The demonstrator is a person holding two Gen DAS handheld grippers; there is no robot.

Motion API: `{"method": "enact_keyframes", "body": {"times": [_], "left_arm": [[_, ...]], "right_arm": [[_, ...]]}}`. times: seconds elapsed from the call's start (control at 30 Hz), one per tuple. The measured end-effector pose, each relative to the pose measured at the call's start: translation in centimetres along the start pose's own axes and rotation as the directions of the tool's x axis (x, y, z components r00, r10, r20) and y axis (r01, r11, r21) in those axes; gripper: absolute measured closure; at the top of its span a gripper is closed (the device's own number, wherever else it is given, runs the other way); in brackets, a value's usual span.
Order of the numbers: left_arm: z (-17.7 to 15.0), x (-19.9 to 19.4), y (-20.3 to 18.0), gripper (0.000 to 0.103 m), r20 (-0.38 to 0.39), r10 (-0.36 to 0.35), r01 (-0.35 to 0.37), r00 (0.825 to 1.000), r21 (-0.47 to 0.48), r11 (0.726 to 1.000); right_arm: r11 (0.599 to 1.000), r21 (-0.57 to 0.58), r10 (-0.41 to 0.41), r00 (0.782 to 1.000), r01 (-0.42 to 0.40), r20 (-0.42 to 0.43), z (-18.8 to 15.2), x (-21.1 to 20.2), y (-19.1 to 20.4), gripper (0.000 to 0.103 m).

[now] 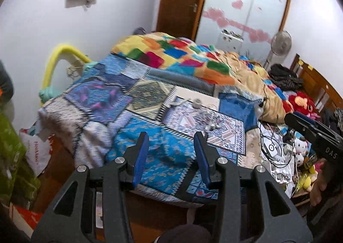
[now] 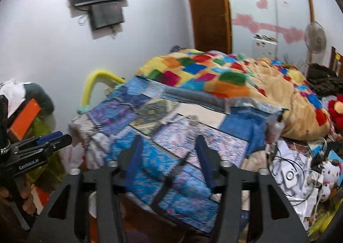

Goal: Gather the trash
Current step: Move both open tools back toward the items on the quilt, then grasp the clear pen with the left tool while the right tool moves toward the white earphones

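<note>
Small litter lies on the patterned bedspread (image 1: 137, 135): a white tape roll (image 1: 196, 103), a white strip (image 1: 179, 103) and clear crumpled plastic (image 1: 211, 121). The roll also shows blurred in the right wrist view (image 2: 194, 120). My left gripper (image 1: 171, 137) is open and empty, held above the near bed corner, short of the litter. My right gripper (image 2: 169, 138) is open and empty over the same corner. Each gripper shows in the other's view: the right one (image 1: 288, 119) and the left one (image 2: 69, 136).
A colourful quilt (image 1: 193, 58) is heaped at the back of the bed. Cables, papers and soft toys (image 1: 285, 150) crowd the right side. A white plastic bag (image 1: 37, 152) and green boxes (image 1: 12, 161) stand on the floor at left. A fan (image 1: 280, 43) stands by the wardrobe.
</note>
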State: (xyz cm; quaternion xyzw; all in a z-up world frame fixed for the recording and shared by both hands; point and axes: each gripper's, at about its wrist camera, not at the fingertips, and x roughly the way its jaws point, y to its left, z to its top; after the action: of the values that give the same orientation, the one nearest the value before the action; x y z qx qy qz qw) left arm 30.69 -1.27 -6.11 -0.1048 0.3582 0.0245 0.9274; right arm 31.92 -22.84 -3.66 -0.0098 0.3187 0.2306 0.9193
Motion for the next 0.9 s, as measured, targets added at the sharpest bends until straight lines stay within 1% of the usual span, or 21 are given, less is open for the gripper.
{"method": "enact_keyframes", "body": {"times": [0.03,0.07,0.1,0.17,0.4,0.5,0.7,0.83,0.9], "left_arm": [[0.3,0.9,-0.5,0.06,-0.011,-0.01,0.01,1.0,0.006,1.0],[0.6,1.9,-0.9,0.056,-0.025,-0.022,0.022,0.999,0.011,1.0],[0.9,3.1,-1.5,0.049,-0.044,-0.037,0.038,0.998,0.016,0.999],[1.1,5.0,-2.3,0.046,-0.064,-0.05,0.052,0.997,0.025,0.998],[1.5,13.0,-4.9,0.046,-0.171,-0.065,0.078,0.983,0.075,0.994],[1.4,16.4,-5.6,0.046,-0.217,-0.063,0.084,0.974,0.089,0.992],[1.1,22.3,-6.6,0.046,-0.287,-0.071,0.108,0.955,0.115,0.988],[0.5,26.1,-7.3,0.046,-0.333,-0.075,0.125,0.94,0.132,0.983],[0.1,27.9,-7.6,0.046,-0.354,-0.091,0.144,0.931,0.127,0.981]], "right_arm": [[1.0,0.012,-0.018,1.0,0.018,-0.003,0.0,0.5,-0.9,0.044],[0.999,0.019,-0.036,0.999,0.036,-0.007,0.0,0.9,-1.7,0.043],[0.998,0.021,-0.056,0.998,0.056,-0.019,-0.1,1.6,-2.4,0.043],[0.997,0.023,-0.079,0.996,0.08,-0.047,-0.5,2.4,-3.8,0.043],[0.989,0.051,-0.131,0.983,0.138,-0.129,-1.8,6.1,-8.0,0.043],[0.987,0.077,-0.126,0.976,0.141,-0.175,-2.3,8.4,-9.4,0.043],[0.982,0.101,-0.131,0.964,0.158,-0.231,-2.7,12.8,-11.2,0.043],[0.979,0.129,-0.12,0.957,0.158,-0.263,-3.0,15.3,-12.2,0.043],[0.977,0.141,-0.116,0.955,0.159,-0.273,-3.1,16.1,-12.7,0.043]]}}
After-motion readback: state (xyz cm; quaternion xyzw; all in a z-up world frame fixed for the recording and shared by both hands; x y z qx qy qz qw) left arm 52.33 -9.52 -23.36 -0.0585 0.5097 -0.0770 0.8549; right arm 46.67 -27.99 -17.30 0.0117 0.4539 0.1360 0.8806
